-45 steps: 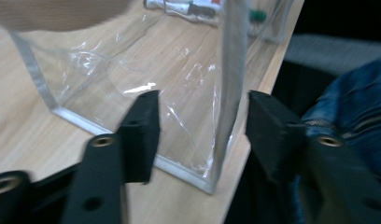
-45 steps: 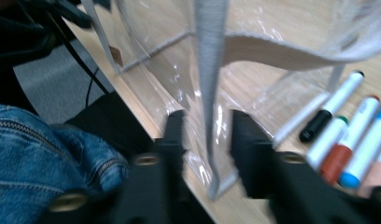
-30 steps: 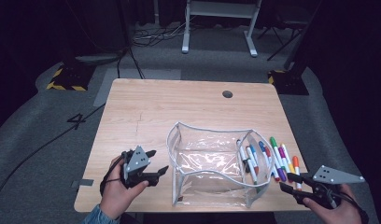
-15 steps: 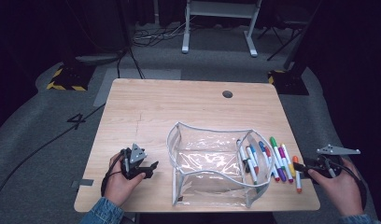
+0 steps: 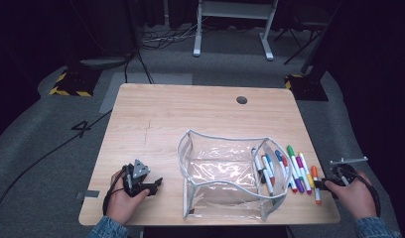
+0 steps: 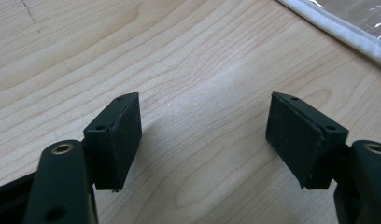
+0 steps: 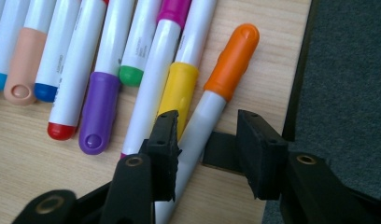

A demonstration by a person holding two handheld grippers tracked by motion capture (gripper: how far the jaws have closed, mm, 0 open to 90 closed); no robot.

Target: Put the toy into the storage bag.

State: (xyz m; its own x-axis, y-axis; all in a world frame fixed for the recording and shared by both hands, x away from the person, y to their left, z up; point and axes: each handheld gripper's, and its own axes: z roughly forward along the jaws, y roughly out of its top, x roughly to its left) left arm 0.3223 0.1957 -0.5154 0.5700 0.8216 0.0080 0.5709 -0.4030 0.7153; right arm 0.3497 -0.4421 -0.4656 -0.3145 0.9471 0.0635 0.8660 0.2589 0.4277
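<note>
A row of coloured markers (image 5: pixel 295 171) lies on the wooden table (image 5: pixel 190 109), right of a clear pouch (image 5: pixel 218 136) with a white rim. The orange-capped marker (image 5: pixel 314 174) is the rightmost, by the table's edge. My right gripper (image 5: pixel 323 187) sits at its near end. In the right gripper view the jaws (image 7: pixel 207 121) straddle the white barrel of the orange marker (image 7: pixel 230 60); they have just been closing, and a gap still shows on the right side. My left gripper (image 5: pixel 156 183) rests low at the front left, open (image 6: pixel 205 121) over bare wood.
The pouch's white edge (image 6: pixel 338 30) lies just beyond the left gripper. A yellow marker (image 7: pixel 179 88) and a purple one (image 7: pixel 97 107) lie close beside the orange one. The table's right edge (image 7: pixel 298 84) drops off next to the right gripper. A cable hole (image 5: pixel 241 99) is at the back.
The left gripper has sunk to the tabletop. The right gripper has come down at the markers' near end, and its jaws have narrowed around the orange marker.
</note>
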